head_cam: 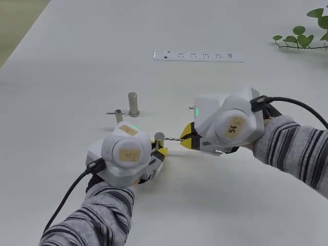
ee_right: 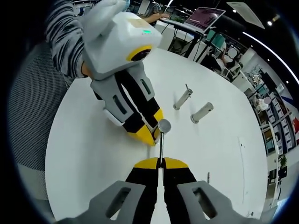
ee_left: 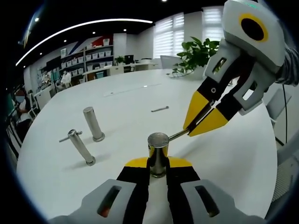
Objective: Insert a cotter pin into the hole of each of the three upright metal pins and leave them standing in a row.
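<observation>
A short metal pin stands upright with my left gripper shut on its shaft. From the right, my right gripper is shut on a thin cotter pin, whose free end meets the pin just under its head. In the right gripper view the cotter pin runs straight up from my shut jaws to the pin's head. Behind stand two more metal pins: a taller plain one and a shorter one with a cotter pin through it.
A white power strip lies far back on the white table, and a green plant sits at the back right. A loose cotter pin lies on the table beyond the held pin.
</observation>
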